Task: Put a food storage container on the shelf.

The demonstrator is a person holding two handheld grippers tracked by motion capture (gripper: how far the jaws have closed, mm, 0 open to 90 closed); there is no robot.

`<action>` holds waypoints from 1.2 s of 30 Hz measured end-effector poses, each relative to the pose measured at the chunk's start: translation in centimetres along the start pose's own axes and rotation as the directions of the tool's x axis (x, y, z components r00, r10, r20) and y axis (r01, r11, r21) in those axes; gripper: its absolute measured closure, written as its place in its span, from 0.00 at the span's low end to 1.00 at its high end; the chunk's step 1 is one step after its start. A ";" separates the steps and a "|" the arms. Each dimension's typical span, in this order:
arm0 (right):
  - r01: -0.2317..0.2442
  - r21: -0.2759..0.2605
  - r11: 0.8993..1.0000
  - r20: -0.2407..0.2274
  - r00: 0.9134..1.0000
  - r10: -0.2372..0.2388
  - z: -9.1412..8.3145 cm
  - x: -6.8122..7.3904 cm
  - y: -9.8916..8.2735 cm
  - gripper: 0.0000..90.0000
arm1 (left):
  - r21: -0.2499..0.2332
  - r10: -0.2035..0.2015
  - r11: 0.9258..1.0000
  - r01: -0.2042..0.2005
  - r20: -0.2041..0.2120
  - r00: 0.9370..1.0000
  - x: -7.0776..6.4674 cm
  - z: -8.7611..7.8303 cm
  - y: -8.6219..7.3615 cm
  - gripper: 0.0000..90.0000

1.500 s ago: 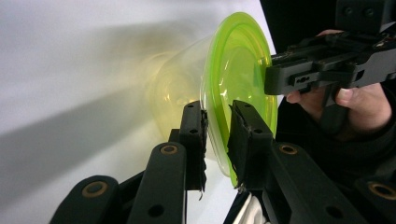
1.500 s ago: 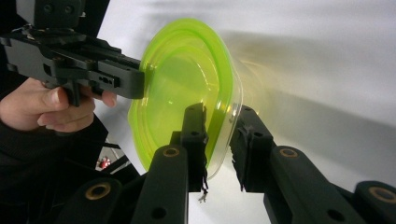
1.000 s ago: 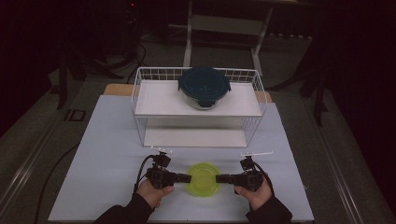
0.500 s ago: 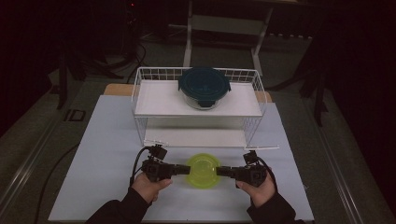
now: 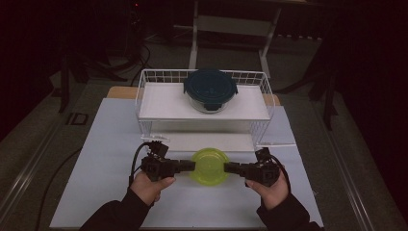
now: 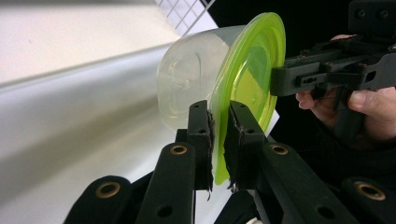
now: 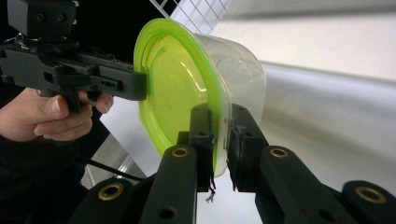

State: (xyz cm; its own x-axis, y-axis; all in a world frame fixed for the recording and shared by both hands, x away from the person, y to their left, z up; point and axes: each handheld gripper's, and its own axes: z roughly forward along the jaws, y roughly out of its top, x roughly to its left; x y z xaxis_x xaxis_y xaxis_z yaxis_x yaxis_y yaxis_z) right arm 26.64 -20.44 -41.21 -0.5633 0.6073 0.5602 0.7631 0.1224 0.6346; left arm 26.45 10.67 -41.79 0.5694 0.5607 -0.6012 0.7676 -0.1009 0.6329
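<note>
Lime-green plastic tops the clear container (image 5: 210, 166), which hangs above the white counter (image 5: 103, 154) just in front of the wire rack (image 5: 144, 96), between the two claws. Left claw (image 5: 191, 165) and right claw (image 5: 227, 167) each pinch the lid's rim from opposite sides, jaws nearly closed on it. On the rack sits a dark-lidded glass bowl (image 5: 210, 90).
</note>
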 end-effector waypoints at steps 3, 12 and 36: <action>0.016 -0.015 1.000 -0.004 1.000 -0.016 -0.3 0.6 0.6 0.90 | -0.009 0.010 1.000 -0.010 -0.003 1.000 -0.3 -0.5 0.4 0.89; 0.070 -0.075 0.995 -0.020 0.997 -0.072 -1.4 2.8 3.3 0.90 | -0.069 0.063 0.996 -0.064 -0.018 0.998 -2.3 -3.5 3.2 0.89; 0.158 -0.182 0.970 -0.003 0.987 -0.162 -4.2 6.3 11.2 0.90 | -0.142 0.118 0.982 -0.123 -0.047 0.992 -5.2 -7.3 10.7 0.90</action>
State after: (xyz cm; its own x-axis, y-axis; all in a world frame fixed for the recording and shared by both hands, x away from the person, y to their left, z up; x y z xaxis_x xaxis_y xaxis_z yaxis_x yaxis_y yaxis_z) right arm 30.25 -18.53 -28.32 -0.6801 0.5775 0.4517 0.5936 0.0720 0.8015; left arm 29.53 12.64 -28.33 0.6412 0.5829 -0.4990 0.6421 -0.0515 0.7649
